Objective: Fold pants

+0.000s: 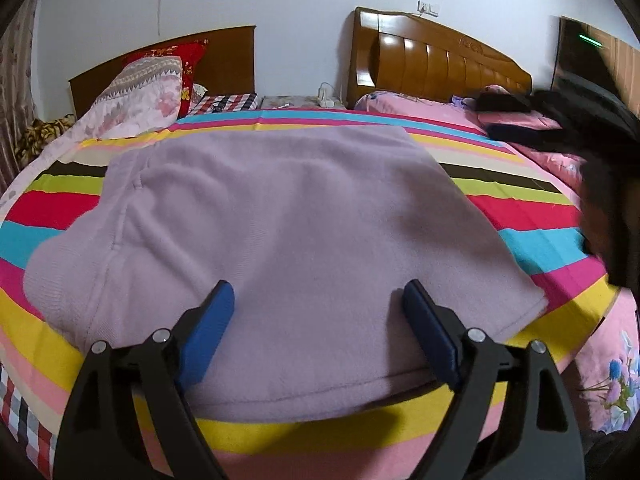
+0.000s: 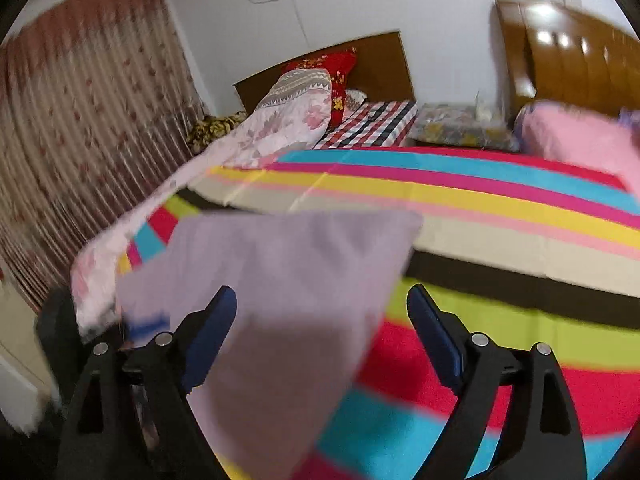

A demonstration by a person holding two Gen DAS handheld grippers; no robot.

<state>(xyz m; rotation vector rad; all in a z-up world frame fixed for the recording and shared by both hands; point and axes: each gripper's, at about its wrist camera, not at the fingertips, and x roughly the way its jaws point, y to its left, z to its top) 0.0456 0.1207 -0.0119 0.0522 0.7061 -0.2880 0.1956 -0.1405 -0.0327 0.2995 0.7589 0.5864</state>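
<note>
1. Pants (image 1: pixel 288 216) in pale lilac knit lay folded across the centre of the left wrist frame, spread on a striped bedspread (image 1: pixel 520 216) with the near hem at lower centre.
2. Left gripper (image 1: pixel 318 300) hovered low over that near hem, its blue fingers (image 1: pixel 208 340) spread wide apart and grasping nothing.
3. Right gripper (image 2: pixel 322 304) appeared in the blurred right wrist frame, its fingers likewise released, the lilac cloth (image 2: pixel 280 300) filling the lower centre beneath and between them; whether any pad touched the fabric could not be told.
4. Wooden headboard (image 1: pixel 436 60) and a pink quilt (image 1: pixel 136 96) occupied the upper part of the left view, well apart from the garment.
5. Judging by the layout, the step in hand was taking the near edge for another fold; done well, both grippers would pinch all layers at matching corners, lift evenly and lay the edge square onto the far one, smoothing out the bulge at left.
</note>
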